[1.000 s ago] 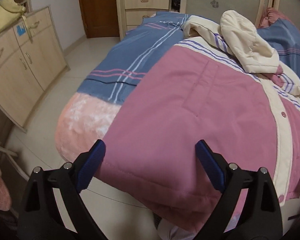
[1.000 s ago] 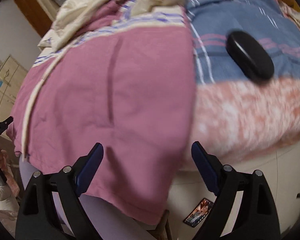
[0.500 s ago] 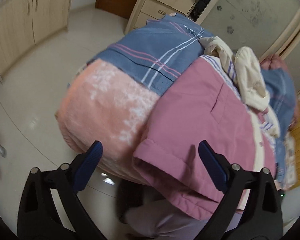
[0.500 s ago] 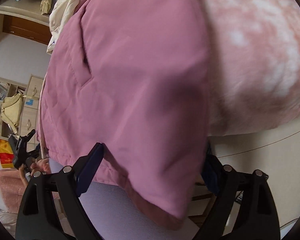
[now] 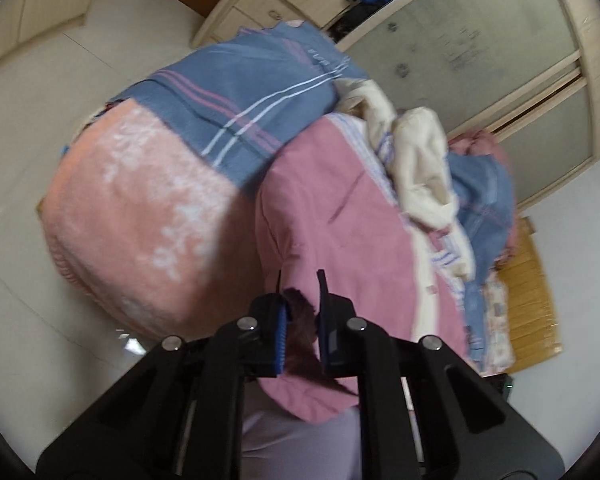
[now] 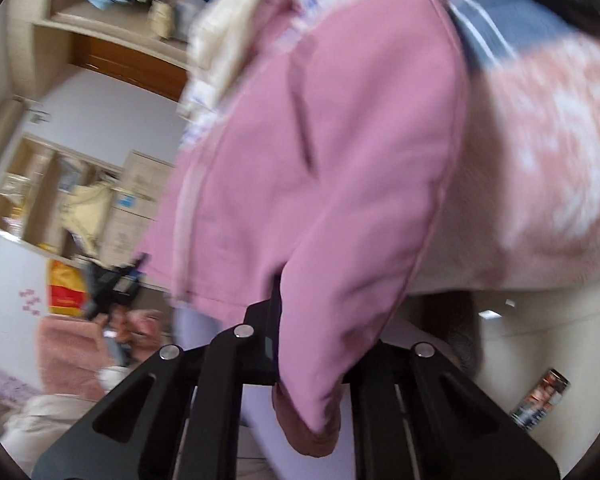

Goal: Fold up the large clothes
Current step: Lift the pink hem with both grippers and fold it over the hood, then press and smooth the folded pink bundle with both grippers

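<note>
A large pink padded jacket (image 5: 340,216) with cream trim and a cream hood (image 5: 420,160) lies on the bed, its hem hanging over the near edge. My left gripper (image 5: 302,320) is shut on the jacket's hem corner, with fabric pinched between the blue pads. In the right wrist view the same jacket (image 6: 320,160) fills the middle. My right gripper (image 6: 300,344) is shut on the other hem corner, which drapes over and hides the fingertips.
The bed carries a peach fleece blanket (image 5: 140,208) and a blue striped blanket (image 5: 240,100). A wardrobe with glass doors (image 5: 480,40) and drawers (image 5: 268,0) stand behind. White floor tiles (image 5: 40,80) lie left. A phone (image 6: 540,400) lies on the floor.
Both grippers were open in front of the jacket's hem. They moved in to the hem corners and closed on the fabric.
</note>
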A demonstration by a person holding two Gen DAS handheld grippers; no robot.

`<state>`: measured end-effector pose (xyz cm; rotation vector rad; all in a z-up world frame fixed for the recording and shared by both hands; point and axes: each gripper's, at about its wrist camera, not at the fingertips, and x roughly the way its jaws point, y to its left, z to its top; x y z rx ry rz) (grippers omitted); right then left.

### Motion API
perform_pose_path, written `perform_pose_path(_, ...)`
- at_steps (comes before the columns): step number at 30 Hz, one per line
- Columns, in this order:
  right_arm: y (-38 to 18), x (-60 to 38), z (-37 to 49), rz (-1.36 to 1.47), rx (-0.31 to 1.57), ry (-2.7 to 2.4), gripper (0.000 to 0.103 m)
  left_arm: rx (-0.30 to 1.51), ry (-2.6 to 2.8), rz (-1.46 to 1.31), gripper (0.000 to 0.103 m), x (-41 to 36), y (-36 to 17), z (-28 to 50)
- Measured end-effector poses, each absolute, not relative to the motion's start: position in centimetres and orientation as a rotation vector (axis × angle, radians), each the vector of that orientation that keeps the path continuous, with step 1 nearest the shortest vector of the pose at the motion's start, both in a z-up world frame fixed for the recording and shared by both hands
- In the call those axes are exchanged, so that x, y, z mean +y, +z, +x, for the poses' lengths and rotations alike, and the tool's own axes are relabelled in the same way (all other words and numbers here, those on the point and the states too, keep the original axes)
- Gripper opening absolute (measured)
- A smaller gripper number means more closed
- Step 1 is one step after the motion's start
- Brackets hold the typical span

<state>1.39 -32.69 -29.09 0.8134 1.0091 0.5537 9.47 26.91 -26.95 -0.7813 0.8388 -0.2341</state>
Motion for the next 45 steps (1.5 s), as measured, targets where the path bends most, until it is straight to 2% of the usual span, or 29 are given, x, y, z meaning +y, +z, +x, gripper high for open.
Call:
perform_pose_path(6, -20.8, -34.5, 3.4, 0.901, 0.738, 0.701, 0.011, 0.718, -0.396, -0.835, 0.012, 26.2, -23.1, 11.3)
perform_pose_path(9, -17.4, -35.7, 6.3, 0.884, 0.669, 0.712, 0.01, 0.692, -0.427, -0.81, 0.012, 25.6, -20.0, 13.7)
perform_pose_path(12, -15.1, -37.4, 10.9, 0.925, 0.621, 0.696, 0.01, 0.646, -0.469, -0.797, 0.012, 25.2, -16.3, 17.3)
perform_pose_path(17, -13.6, -41.6, 20.8, 1.027, 0.577, 0.591, 0.01, 0.651, -0.423, -0.712, 0.015, 22.6, -10.1, 27.9)
perform_pose_path(18, -13.6, -42.0, 23.4, 1.05, 0.58, 0.561, 0.01, 0.653, -0.402, -0.704, 0.019, 22.0, -9.2, 30.5)
perform_pose_path(20, -14.2, -43.1, 27.8, 1.039, 0.596, 0.473, 0.01, 0.639, -0.339, -0.704, 0.034, 21.5, -8.0, 34.7)
perform_pose_path(21, -14.6, -43.4, 29.7, 1.025, 0.615, 0.426, 0.012, 0.61, -0.281, -0.699, 0.054, 21.2, -7.4, 36.5)
perform_pose_path(22, -15.9, -43.7, 32.1, 1.034, 0.66, 0.367, 0.017, 0.594, -0.236, -0.694, 0.076, 21.0, -7.3, 37.5)
perform_pose_path(23, -17.2, -44.1, 33.5, 1.059, 0.697, 0.331, 0.027, 0.575, -0.165, -0.698, 0.08, 20.8, -7.4, 38.3)
perform_pose_path(24, -18.9, -44.7, 34.7, 1.106, 0.736, 0.292, 0.036, 0.567, -0.129, -0.709, 0.08, 20.5, -7.7, 38.5)
perform_pose_path(25, -20.0, -45.1, 35.2, 1.135, 0.749, 0.263, 0.062, 0.572, -0.113, -0.719, 0.08, 19.7, -8.2, 38.3)
perform_pose_path(26, -20.9, -45.8, 35.0, 1.145, 0.725, 0.207, 0.079, 0.581, -0.127, -0.698, 0.08, 18.4, -8.9, 37.9)
perform_pose_path(27, -21.1, -46.5, 34.2, 1.118, 0.667, 0.152, 0.085, 0.586, -0.144, -0.655, 0.08, 16.8, -9.4, 37.4)
perform_pose_path(28, -21.1, -47.2, 33.1, 1.07, 0.622, 0.099, 0.096, 0.583, -0.156, -0.59, 0.08, 14.8, -10.1, 36.8)
perform_pose_path(29, -20.9, -47.7, 32.3, 1.041, 0.593, 0.062, 0.1, 0.582, -0.163, -0.528, 0.08, 13.0, -10.8, 36.1)
perform_pose_path(32, -19.9, -47.4, 30.3, 0.955, 0.573, 0.076, 0.097, 0.597, -0.143, -0.376, 0.08, 7.9, -13.4, 35.1)
perform_pose_path(33, -18.9, -46.1, 29.7, 0.856, 0.591, 0.09, 0.092, 0.596, -0.118, -0.323, 0.08, 6.1, -14.2, 35.1)
perform_pose_path(35, -16.5, -42.0, 28.8, 0.577, 0.621, 0.078, 0.072, 0.592, -0.098, -0.223, 0.078, 3.0, -15.6, 35.1)
perform_pose_path(37, -15.2, -37.5, 28.2, 0.356, 0.645, 0.107, 0.06, 0.619, -0.102, -0.111, 0.07, -0.1, -17.1, 36.1)
perform_pose_path(41, -14.3, -30.0, 29.8, 0.154, 0.68, 0.191, 0.058, 0.663, -0.049, 0.023, 0.07, -2.2, -20.3, 37.4)
perform_pose_path(43, -14.4, -26.3, 31.9, 0.112, 0.694, 0.254, 0.057, 0.682, -0.043, -0.024, 0.073, -1.0, -21.6, 38.1)
perform_pose_path(45, -14.4, -23.2, 33.6, 0.092, 0.703, 0.316, 0.051, 0.688, 0.025, -0.086, 0.073, 1.0, -22.4, 38.8)
